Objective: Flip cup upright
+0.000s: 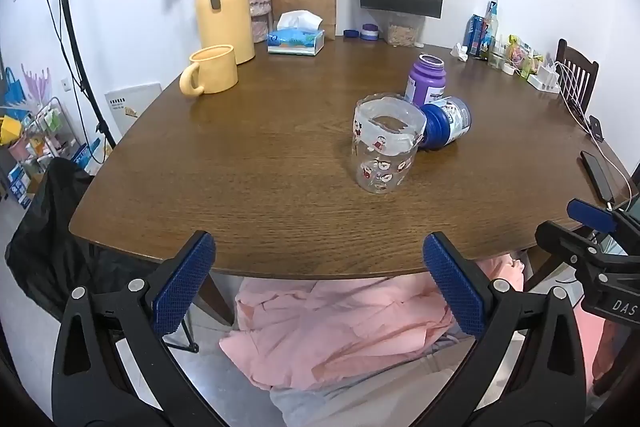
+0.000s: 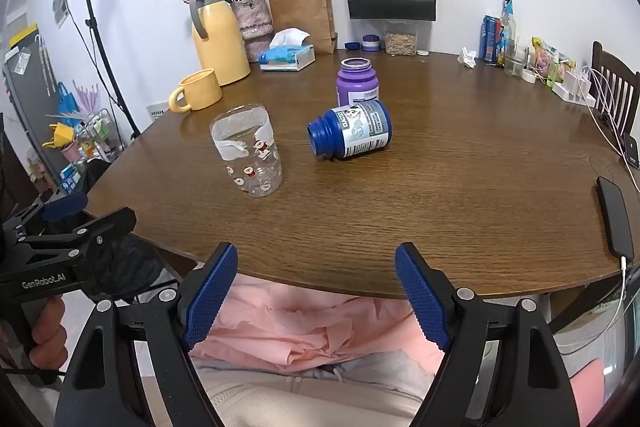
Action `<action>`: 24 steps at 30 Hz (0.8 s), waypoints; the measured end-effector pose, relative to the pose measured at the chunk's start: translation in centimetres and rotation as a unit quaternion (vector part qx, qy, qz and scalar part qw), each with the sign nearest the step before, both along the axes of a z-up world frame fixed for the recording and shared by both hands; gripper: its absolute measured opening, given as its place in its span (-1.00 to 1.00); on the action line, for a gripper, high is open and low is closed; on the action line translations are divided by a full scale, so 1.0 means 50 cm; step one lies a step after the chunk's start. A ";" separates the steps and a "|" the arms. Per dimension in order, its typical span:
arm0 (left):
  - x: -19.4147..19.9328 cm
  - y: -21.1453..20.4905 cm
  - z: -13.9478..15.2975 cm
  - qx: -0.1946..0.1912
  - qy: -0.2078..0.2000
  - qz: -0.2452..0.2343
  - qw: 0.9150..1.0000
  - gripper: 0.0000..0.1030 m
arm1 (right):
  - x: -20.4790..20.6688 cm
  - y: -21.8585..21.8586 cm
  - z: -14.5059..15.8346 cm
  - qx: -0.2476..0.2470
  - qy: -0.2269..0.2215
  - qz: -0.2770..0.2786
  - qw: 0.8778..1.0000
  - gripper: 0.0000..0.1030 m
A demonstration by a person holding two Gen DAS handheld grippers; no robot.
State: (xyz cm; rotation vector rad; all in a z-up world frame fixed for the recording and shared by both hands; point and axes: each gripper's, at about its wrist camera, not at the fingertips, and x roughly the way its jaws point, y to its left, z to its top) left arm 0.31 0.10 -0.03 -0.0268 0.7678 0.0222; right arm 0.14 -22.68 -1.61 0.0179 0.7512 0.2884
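The left hand-held gripper [image 1: 318,285] is being held low, off the near edge of the tabletop [image 1: 248,163], with its blue pads wide apart and nothing between them. The right hand-held gripper [image 2: 316,293] is being held the same way, jaws spread and empty, also short of the tabletop edge.

Beyond them, the clear glass cup [image 1: 385,143] with small printed figures is being seen standing on its base well out on the tabletop, mouth up, a white band round its rim. By that pose, the flip is being judged as already done, or nearly so, and the step in hand as a release and retreat.

Just beside the cup, a blue bottle [image 2: 352,133] is lying on its side, mouth towards the cup; whether the two are touching cannot be told. A purple bottle [image 2: 357,81] is standing behind it. A yellow mug [image 1: 211,70] and yellow flask [image 1: 224,3] are being kept well apart, farther back.

For a clean finish, both tools are best being drawn straight back, jaws kept spread, so the cup is not being nudged into the lying bottle, which could roll.
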 end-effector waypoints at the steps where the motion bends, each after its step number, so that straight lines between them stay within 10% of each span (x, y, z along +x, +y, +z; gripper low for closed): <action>1: 0.004 0.001 -0.001 0.000 -0.001 0.000 1.000 1.00 | 0.000 0.000 0.000 0.000 0.000 0.000 1.000 0.65; 24: -0.010 -0.006 0.009 -0.003 -0.009 -0.007 1.000 1.00 | -0.001 0.002 0.000 0.001 -0.003 -0.002 1.000 0.65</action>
